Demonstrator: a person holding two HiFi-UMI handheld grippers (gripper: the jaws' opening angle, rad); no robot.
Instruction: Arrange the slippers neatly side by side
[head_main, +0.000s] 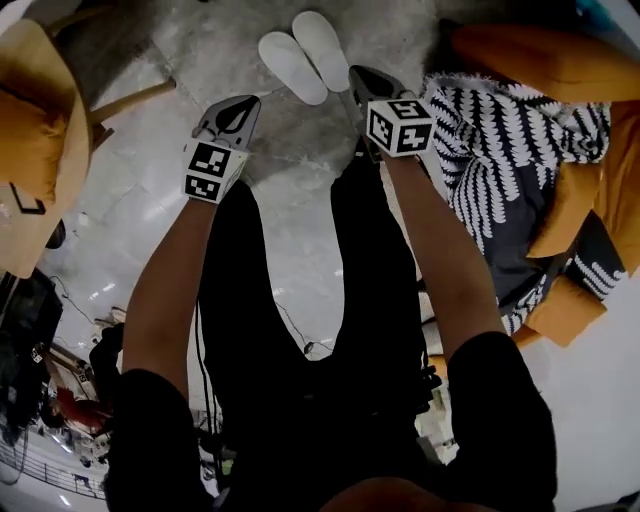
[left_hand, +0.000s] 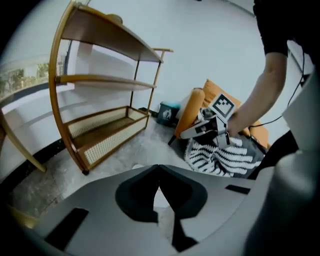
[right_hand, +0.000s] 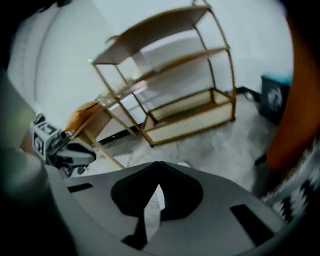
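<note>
**Position of the work.** The two white slippers (head_main: 305, 55) lie on the grey rug (head_main: 210, 50), well in from its near edge. They sit parallel and touching along their length. One sits slightly further forward than the other, so the toes are not quite level. On this evidence the arrangement is judged complete or nearly so.

**Hazards.**
- A further touch with clenched tongs would push a slipper rather than grip it. That could skew one slipper or separate the pair.
- The rug pile appears soft, though the view is too coarse to be sure. A slipper dragged to correct the small stagger may catch and twist.
- The person stands near the pair, and a step forward could disturb it.
- The orange chair (head_main: 560, 60) and its black-and-white throw (head_main: 500, 150) stand near the pair on the right. The right arm may brush the throw.

**Tongs.**
- The left tongs (head_main: 243, 104) are above the rug, short of the pair and apart from it. In the left gripper view the tips meet, with nothing between them: clenched and empty.
- The right tongs (head_main: 356, 73) are just beside the pair but above it, touching nothing. In the right gripper view the tips meet, likewise clenched on nothing.

A wooden shelf rack (left_hand: 100, 115) stands beyond the rug, clear of the work.
</note>
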